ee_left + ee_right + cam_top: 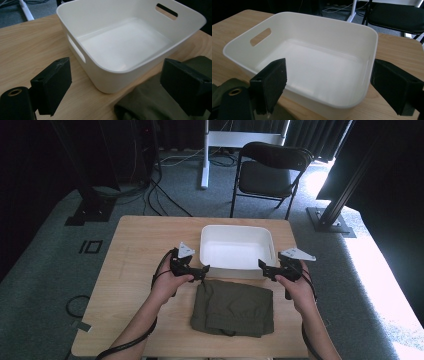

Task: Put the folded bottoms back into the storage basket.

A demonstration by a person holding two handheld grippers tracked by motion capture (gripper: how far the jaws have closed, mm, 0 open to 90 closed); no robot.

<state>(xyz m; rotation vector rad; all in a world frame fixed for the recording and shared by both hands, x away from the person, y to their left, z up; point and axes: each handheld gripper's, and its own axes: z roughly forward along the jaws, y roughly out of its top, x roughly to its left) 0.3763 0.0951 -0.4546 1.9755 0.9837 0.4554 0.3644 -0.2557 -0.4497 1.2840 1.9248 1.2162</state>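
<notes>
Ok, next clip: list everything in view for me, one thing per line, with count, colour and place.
bin: one, white, with handle slots, empty, on the far middle of the table.
folded garment: one, olive green, on the table just in front of the bin on the person's side.
table: one, light wood, centre of the high view.
folding chair: one, black, on the floor beyond the table.
cables: several, black, on the grey carpet beyond the table's left.
white stand leg: one, on the floor left of the chair.
left claw: one, black, jaws open, nothing between them, above the garment's far left corner.
right claw: one, black, jaws open, nothing between them, above the garment's far right corner.
</notes>
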